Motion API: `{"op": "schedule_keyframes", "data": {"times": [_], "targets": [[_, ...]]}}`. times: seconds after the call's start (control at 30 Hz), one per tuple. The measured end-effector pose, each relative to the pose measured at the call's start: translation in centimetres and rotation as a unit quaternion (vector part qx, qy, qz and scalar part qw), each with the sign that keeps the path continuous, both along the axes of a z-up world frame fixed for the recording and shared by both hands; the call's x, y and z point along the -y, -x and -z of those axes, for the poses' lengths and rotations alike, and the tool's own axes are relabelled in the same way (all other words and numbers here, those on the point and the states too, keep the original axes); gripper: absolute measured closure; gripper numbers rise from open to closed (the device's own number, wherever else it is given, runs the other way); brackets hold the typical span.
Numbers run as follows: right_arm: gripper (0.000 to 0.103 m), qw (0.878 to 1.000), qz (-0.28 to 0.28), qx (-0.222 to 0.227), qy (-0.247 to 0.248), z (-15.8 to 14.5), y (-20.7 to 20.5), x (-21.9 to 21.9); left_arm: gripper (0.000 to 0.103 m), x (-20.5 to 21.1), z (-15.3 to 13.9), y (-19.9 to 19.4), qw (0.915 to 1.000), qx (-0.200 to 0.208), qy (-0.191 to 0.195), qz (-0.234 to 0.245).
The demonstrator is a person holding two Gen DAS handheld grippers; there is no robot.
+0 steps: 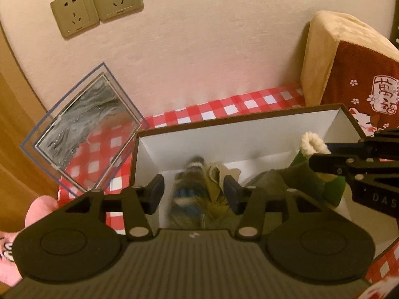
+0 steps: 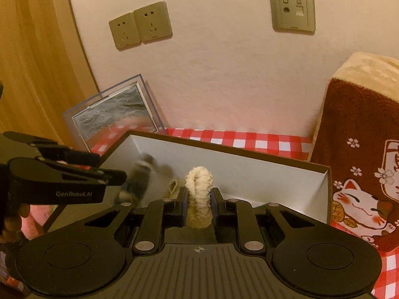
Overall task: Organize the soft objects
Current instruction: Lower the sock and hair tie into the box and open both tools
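An open box [image 1: 237, 122] [image 2: 224, 149], white inside with a brown rim, stands on the red checked cloth. My left gripper [image 1: 193, 189] hovers over its left part, open. A blurred blue-and-grey striped sock [image 1: 189, 194] [image 2: 139, 182] lies in the gap between the pads, and neither pad presses on it. Beside the sock, crumpled olive and beige cloth [image 1: 217, 174] lies in the box. My right gripper [image 2: 199, 196] [image 1: 319, 157] is shut on a cream fluffy loop [image 2: 199, 189] [image 1: 311, 142] over the box's right part. Green fabric [image 1: 331, 189] hangs below the loop.
A clear acrylic frame [image 1: 82, 129] [image 2: 112, 117] leans against the wall, left of the box. A dark red towel with a lucky cat [image 1: 361, 87] [image 2: 356, 174] covers a beige block on the right. The wall with sockets [image 2: 139, 30] stands close behind.
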State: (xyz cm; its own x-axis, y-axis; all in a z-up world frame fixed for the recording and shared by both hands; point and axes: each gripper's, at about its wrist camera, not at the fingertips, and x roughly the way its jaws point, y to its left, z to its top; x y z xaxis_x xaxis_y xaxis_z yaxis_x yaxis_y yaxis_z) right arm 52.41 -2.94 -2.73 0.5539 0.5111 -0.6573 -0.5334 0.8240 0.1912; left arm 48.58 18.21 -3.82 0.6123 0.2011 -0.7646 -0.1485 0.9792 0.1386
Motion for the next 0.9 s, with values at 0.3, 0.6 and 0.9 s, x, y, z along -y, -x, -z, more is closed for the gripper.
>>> {"op": "schedule_keyframes", "data": {"times": [0.3,0.6,0.9], "targets": [[0.084,1.000,0.010,-0.010,-0.001,0.8,-0.8,0.0,0.052,-0.4,0.8,-0.2,0.9999,-0.012,0.009,0.001],[0.079,1.000,0.016,0.005,-0.016,1.0,-1.3,-0.6,0.052,-0.8,0.9,0.0,0.9998,-0.011,0.014,-0.004],[0.042,0.999,0.037,0.017,-0.021,0.8,-1.6,0.0,0.048,-0.8,0.6,0.5,0.9997,-0.005,0.022,-0.007]]}}
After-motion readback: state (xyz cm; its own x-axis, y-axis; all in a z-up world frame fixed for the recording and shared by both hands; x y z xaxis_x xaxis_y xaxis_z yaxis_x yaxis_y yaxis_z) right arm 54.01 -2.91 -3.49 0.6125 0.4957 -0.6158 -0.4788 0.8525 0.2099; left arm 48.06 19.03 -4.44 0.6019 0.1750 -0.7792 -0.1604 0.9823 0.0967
